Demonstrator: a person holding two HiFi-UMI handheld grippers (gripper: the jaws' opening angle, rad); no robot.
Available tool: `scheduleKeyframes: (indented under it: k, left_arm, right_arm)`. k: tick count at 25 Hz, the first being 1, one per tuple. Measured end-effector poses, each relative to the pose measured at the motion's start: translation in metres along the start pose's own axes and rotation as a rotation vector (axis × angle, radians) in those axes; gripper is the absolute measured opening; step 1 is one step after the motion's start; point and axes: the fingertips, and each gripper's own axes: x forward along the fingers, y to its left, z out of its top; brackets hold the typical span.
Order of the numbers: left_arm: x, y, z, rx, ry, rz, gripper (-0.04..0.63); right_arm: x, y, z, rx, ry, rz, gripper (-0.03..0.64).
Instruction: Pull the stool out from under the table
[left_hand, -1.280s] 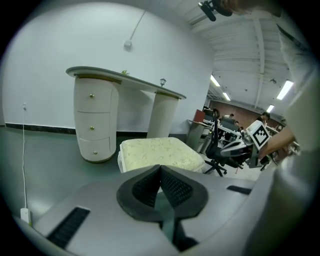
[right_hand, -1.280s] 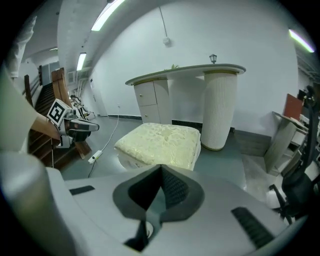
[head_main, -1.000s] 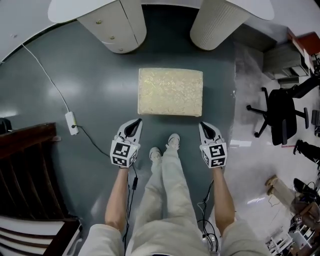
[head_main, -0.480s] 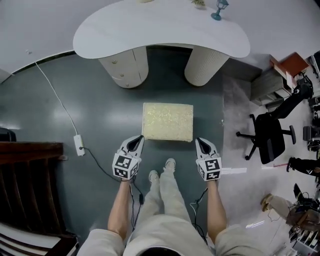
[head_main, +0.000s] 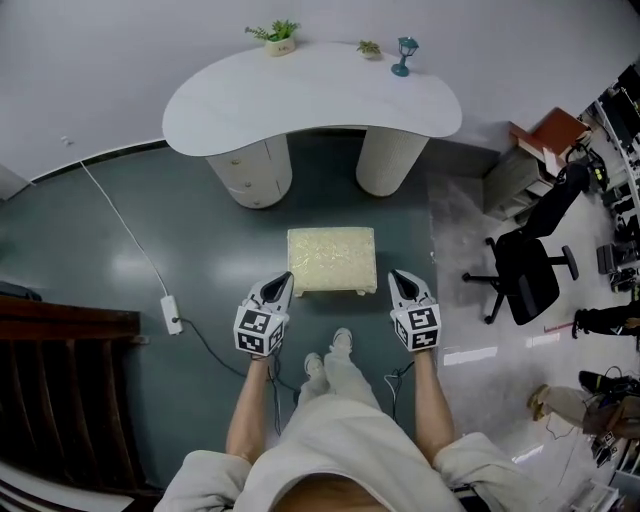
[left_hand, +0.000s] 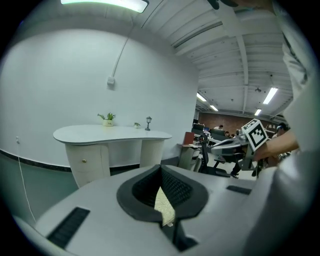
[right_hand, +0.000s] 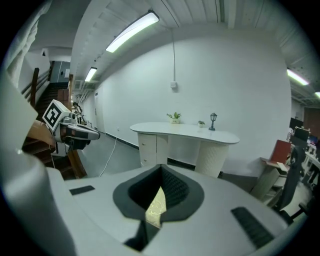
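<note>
The cream padded stool stands on the dark floor in front of the white kidney-shaped table, out from between its two pedestals. My left gripper hovers by the stool's front left corner, jaws together and holding nothing. My right gripper is a little off the front right corner, also shut and empty. In the left gripper view only a sliver of the stool shows behind the left gripper. The right gripper view likewise shows a sliver of stool behind the right gripper.
A white power strip with its cable lies on the floor at the left. A black office chair stands at the right, and dark wooden stairs at the lower left. Small plants and a lamp sit on the table. My shoes are behind the stool.
Both grippers have risen and tilted up, so their views now look level at the table. The head view has pulled back. The stool has not visibly moved.
</note>
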Motion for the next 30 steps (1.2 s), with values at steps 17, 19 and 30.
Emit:
scheduleKeyframes:
  k: [17,19,30]
  left_arm:
    - [-0.082,-0.049,0.052,0.081,-0.014,0.04,0.011]
    - [-0.088,-0.055,0.053,0.084,-0.024,0.039,0.011]
    - [-0.099,-0.077,0.046,0.081,-0.038,0.035,0.011]
  right_arm:
    - [-0.103,0.017,0.034,0.016,-0.054,-0.045,-0.003]
    - [-0.113,0.019,0.033,0.01,-0.056,-0.051,-0.003]
    - [-0.146,0.012,0.027,0.013,-0.077,-0.068,-0.003]
